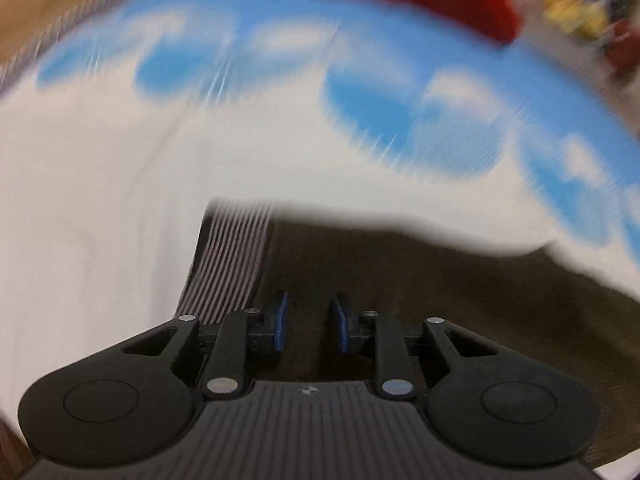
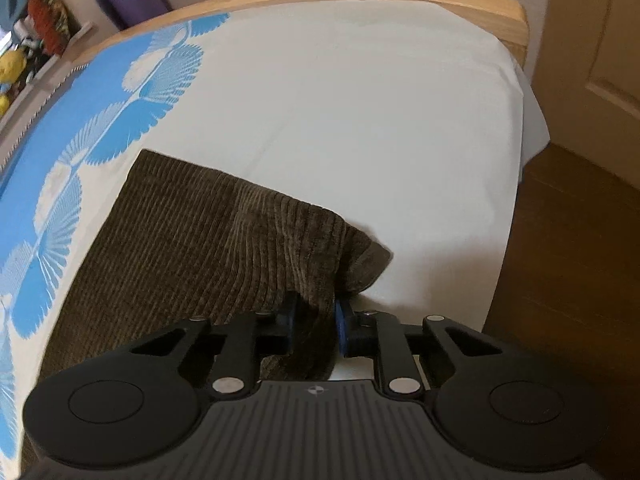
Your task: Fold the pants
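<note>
Evidently you keep the right gripper clamped on the brown corduroy pants' near-right edge on the bed for folding, while your left gripper hovers slightly apart, empty.

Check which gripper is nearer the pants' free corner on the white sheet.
Right. The right gripper is clamped on the brown pants just short of that corner. The left gripper hovers over brown cloth; no corner in its view.

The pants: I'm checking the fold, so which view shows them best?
The right wrist view: the brown pants lie sharp on the bed. The left wrist view is blurred and shows only a dark patch.
</note>
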The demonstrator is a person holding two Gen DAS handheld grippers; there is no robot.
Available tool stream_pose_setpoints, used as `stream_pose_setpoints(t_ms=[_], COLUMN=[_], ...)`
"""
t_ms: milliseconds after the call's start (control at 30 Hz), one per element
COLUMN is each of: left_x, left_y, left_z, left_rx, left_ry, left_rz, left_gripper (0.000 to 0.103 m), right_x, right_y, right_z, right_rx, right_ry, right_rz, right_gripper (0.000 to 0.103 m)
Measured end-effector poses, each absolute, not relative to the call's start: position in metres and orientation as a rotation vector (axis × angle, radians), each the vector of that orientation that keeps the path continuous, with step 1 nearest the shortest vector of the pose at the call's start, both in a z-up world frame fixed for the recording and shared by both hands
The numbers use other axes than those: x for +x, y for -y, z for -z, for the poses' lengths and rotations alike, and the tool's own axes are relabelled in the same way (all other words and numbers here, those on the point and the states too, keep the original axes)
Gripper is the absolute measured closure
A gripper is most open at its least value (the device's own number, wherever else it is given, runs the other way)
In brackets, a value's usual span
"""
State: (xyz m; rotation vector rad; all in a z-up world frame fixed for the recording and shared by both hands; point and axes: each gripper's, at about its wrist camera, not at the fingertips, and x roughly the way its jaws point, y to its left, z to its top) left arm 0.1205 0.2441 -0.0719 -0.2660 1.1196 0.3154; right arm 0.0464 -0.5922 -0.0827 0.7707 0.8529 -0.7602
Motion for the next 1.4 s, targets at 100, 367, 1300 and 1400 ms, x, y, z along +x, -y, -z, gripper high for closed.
stream_pose_setpoints(t_ms=[100, 367, 1300, 1400], left_x=[0.126, 0.124, 0.114, 0.114], left_y=[-0.23, -0.207, -0.198, -0.198], left_z=[0.067, 0.057, 0.05, 0.05], left_rx=[-0.198, -0.155, -0.121, -0.117], left_ry=[-1.105, -1.052, -1.024, -1.03], left_rz=[-0.335, -0.279, -0.23, -0.221], left_gripper=[0.079, 0.073, 0.073, 0.073], right_x=[0.047, 0.052, 0.047, 0.028], right_y=[0.592, 0.59, 0.276, 0.213], right_z=[0.083, 0.088, -0.047, -0.017], right_rx=[0.767, 0.746, -0.2, -0.384], right_ry=[-0.872, -0.892, -0.399, -0.541], right_rz=[0.773, 0.716, -0.259, -0.589], right_gripper=[0.068, 0.049, 0.088, 0.085])
